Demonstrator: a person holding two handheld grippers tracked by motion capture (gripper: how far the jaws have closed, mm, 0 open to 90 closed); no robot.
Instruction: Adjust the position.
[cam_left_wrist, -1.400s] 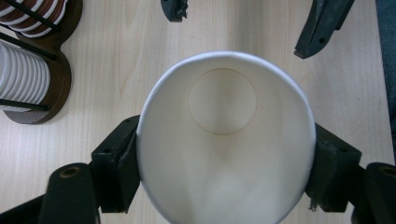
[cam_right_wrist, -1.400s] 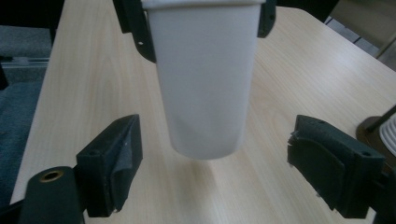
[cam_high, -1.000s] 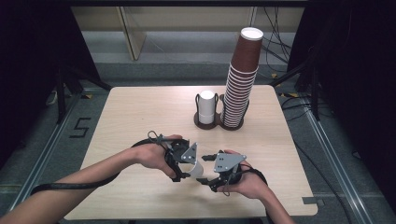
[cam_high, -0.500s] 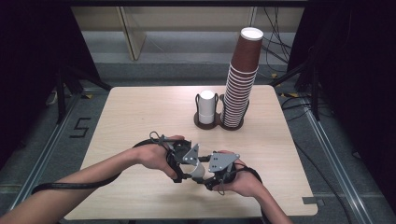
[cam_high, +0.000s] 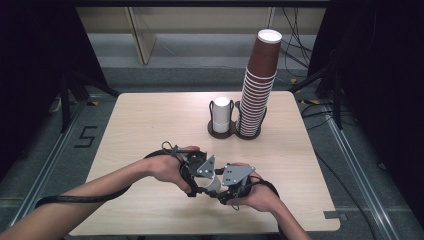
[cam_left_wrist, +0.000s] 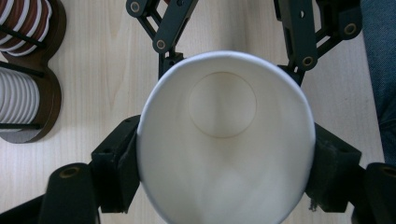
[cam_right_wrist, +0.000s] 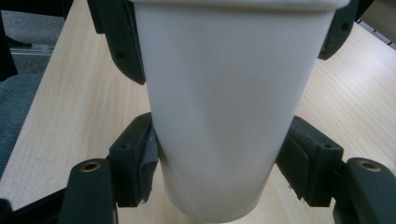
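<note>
A white paper cup (cam_high: 212, 183) hangs over the front of the wooden table (cam_high: 145, 120), caught between both grippers. My left gripper (cam_high: 201, 181) is shut on the cup near its rim. In the left gripper view its pads (cam_left_wrist: 122, 169) press the sides of the open cup (cam_left_wrist: 224, 140). My right gripper (cam_high: 223, 193) grips the cup's lower part. Its jaws have just been closing, and in the right gripper view the pads (cam_right_wrist: 140, 163) squeeze the cup (cam_right_wrist: 219, 102) near its base.
A tall stack of brown cups (cam_high: 258, 85) stands in a dark holder (cam_high: 220, 134) at the back middle of the table, with a short stack of white cups (cam_high: 221, 114) beside it. The table's front edge lies just below the hands.
My right gripper has shifted a little to the left, toward the left gripper, and closed on the cup's lower part. The left gripper has stayed put with the cup.
</note>
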